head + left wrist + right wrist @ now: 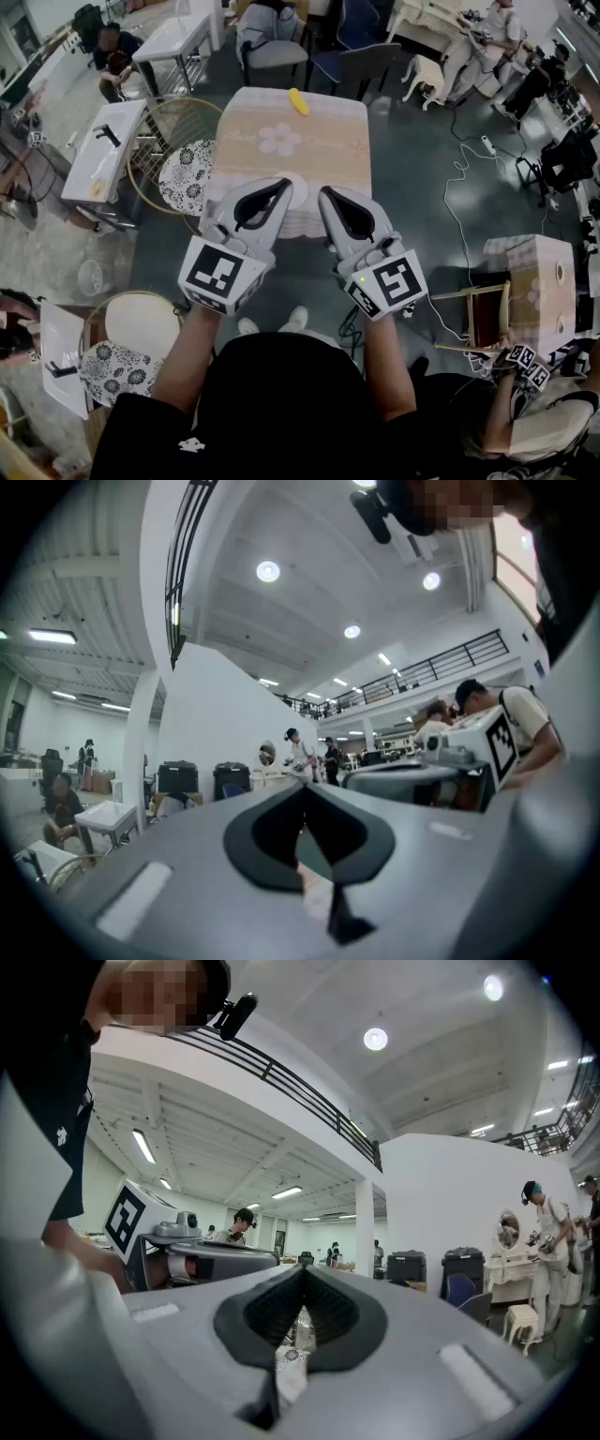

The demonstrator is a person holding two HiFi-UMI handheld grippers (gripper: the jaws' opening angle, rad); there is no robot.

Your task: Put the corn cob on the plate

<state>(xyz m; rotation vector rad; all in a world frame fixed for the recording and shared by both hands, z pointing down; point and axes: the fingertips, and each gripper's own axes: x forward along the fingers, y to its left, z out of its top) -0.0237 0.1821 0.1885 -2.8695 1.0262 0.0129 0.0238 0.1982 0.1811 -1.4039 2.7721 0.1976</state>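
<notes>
The corn cob [298, 101] lies at the table's [328, 150] far edge — plate [296, 181] at the near edge.

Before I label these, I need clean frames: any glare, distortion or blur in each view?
Head view: even light, edges bent, corn cob clear on the table. Left gripper view: strong fisheye, ceiling lamps flare, near foreground soft. Right gripper view: the same.

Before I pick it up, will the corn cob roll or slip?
The corn cob looks long and rounded, so a sideways push would probably roll it across the tablecloth. It lies straight, so it is likely stiff, not floppy.
</notes>
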